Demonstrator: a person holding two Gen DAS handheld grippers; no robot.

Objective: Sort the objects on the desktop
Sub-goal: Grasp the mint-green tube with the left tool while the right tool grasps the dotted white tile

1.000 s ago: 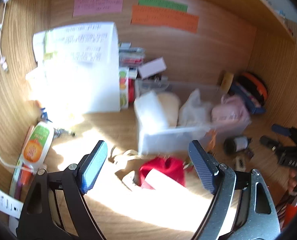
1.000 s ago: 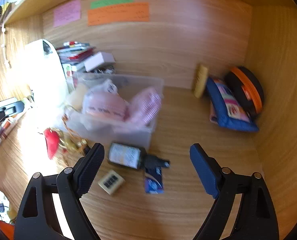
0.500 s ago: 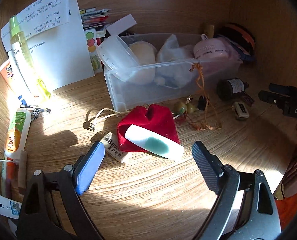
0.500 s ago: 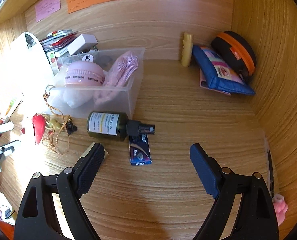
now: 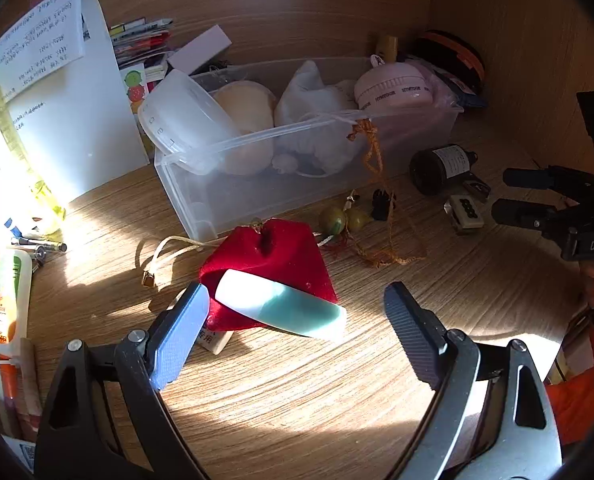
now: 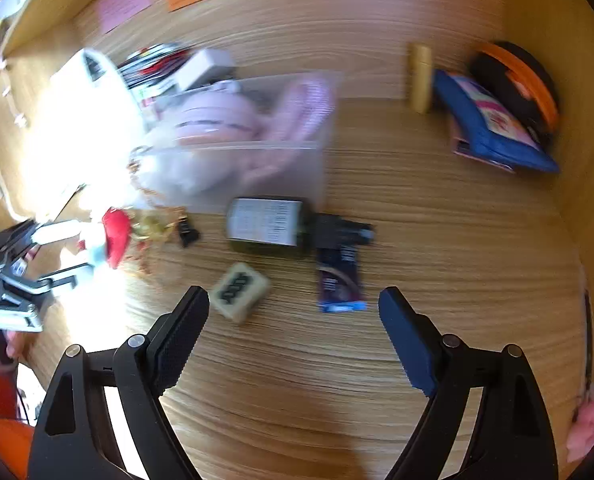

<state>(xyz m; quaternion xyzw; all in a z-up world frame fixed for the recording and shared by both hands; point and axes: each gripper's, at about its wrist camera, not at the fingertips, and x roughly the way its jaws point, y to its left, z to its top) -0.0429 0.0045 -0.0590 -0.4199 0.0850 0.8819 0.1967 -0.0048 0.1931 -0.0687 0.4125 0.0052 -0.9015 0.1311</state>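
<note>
Your left hand-held gripper (image 5: 297,320) hangs low over the table (image 5: 297,400) with its jaws spread wide and nothing between them. Just ahead of it lies the white-and-teal case (image 5: 281,305), resting on top of the red velvet pouch (image 5: 273,256). Its long axis runs diagonally across your view: the white end points up-left, right beside your left fingertip (image 5: 185,320), and the teal end points down-right into the gap between the jaws. Under the pouch's near edge a white eraser (image 5: 213,338) peeks out. Behind the pouch stands the clear plastic bin (image 5: 217,200), holding a pink round fan (image 5: 393,88) and pale bags.

Your right hand-held gripper (image 6: 293,308) is also released, jaws wide apart above bare wood, gripping nothing. That view is motion-blurred. Just past its left fingertip (image 6: 185,320) sits a cream mahjong tile (image 6: 239,286), face up and tilted. Beyond it the dark bottle (image 6: 269,228) lies on its side, long axis left to right, black cap pointing right. A small blue packet (image 6: 339,280) lies lengthwise toward you, just below the cap.
</note>
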